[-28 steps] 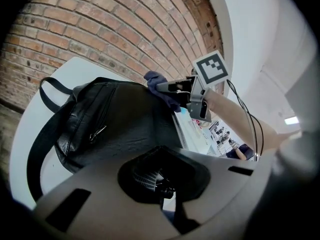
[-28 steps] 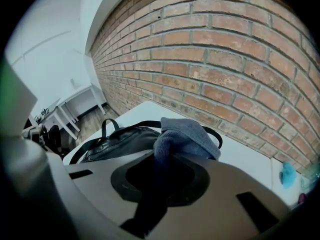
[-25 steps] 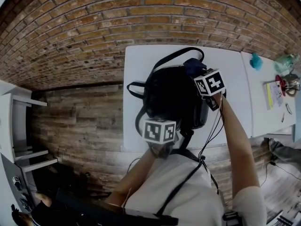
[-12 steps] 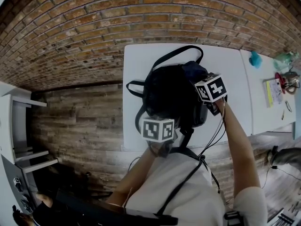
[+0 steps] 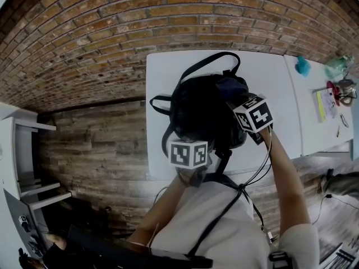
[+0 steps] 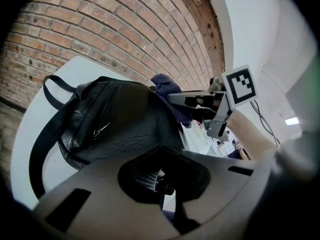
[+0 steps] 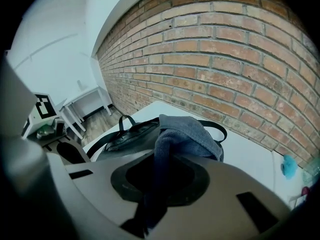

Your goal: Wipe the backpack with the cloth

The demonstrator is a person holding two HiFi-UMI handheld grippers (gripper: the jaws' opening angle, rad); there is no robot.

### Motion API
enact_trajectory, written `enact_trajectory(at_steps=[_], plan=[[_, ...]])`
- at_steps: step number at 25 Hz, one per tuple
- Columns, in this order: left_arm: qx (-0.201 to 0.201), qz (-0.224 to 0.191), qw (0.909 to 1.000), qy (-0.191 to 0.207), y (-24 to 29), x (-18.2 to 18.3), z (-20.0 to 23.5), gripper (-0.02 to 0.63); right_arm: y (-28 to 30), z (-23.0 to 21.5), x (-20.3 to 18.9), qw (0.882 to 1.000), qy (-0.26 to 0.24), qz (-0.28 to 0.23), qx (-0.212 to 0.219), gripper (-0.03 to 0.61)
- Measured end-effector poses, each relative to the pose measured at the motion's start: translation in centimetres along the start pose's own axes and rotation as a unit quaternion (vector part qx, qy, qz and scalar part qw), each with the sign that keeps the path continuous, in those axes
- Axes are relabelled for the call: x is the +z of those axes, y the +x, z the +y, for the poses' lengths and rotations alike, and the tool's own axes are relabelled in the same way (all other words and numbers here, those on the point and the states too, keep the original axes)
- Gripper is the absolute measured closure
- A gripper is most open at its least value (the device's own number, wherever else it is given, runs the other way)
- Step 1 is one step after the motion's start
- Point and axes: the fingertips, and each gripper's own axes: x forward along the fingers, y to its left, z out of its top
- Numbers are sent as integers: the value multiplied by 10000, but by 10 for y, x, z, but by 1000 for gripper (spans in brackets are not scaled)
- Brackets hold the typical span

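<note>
Right gripper (image 7: pixel 158 183) clamped on blue-grey terry cloth (image 7: pixel 186 134), left gripper (image 6: pixel 160 181) on black leather backpack (image 6: pixel 116 120); risk of snagging the zip pull (image 6: pixel 101 129).

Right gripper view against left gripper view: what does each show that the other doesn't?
Right only: the cloth running into the right tool between its jaws, and a turquoise object. Left only: the zipper pull on the backpack, and the right tool's marker cube. Both: backpack, cloth, white table, brick wall.
</note>
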Motion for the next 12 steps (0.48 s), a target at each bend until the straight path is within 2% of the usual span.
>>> enact_trajectory(at_steps=[12], plan=[[-49,73,10000,37,-3,-7,-2,612,-14,36,-32,9993,-268,231,87,531]])
